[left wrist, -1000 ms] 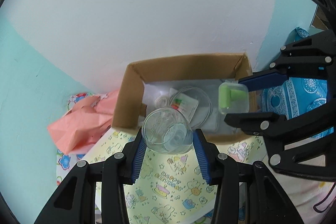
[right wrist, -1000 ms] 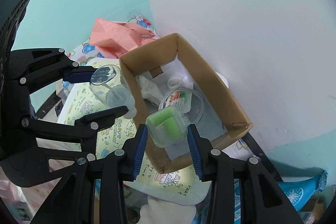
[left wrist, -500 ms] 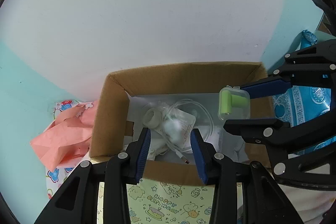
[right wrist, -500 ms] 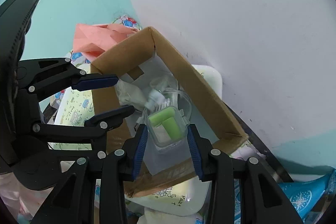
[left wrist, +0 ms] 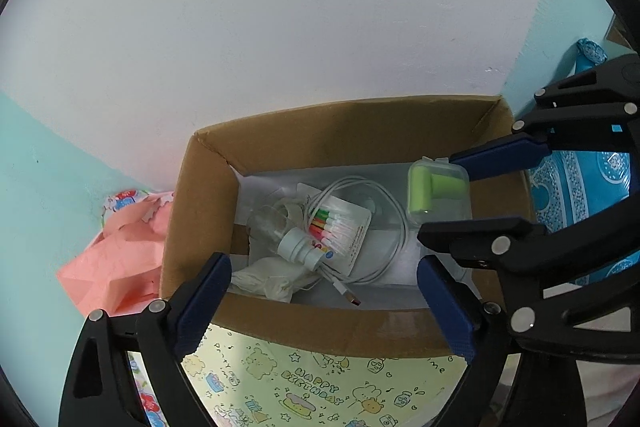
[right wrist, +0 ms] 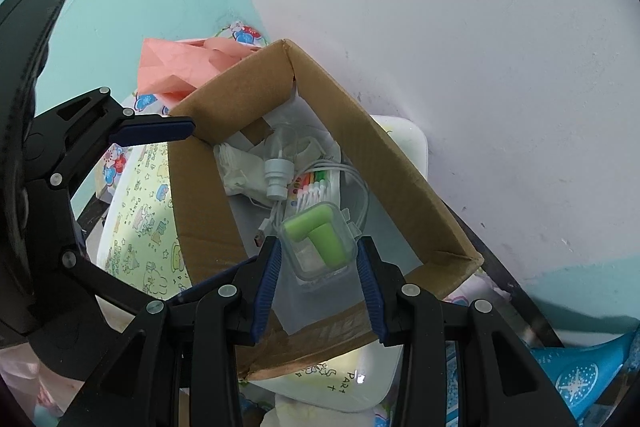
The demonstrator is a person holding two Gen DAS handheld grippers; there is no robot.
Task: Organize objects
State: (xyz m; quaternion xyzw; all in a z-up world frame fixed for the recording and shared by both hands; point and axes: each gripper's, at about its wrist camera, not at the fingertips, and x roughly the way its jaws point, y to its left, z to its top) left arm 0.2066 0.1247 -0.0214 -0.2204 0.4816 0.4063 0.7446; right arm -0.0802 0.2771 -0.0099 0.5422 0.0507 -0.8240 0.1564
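Okay, my left gripper [left wrist: 324,303] is over the near wall of the cardboard box [left wrist: 340,131], its jaws opening wide with nothing between them. The clear bottle [left wrist: 280,231] lies on its side inside the box, on top of the white cable [left wrist: 384,223] and the packet of coloured swabs [left wrist: 340,231], beside a crumpled tissue [left wrist: 272,279]. So that one looks done. My right gripper [right wrist: 318,259] is clamped partway closed on the clear case with the green earplugs [right wrist: 318,243], hanging low over the box interior. What's left, I reckon: release that case in there, then see to the pink paper [left wrist: 116,251] outside the box.
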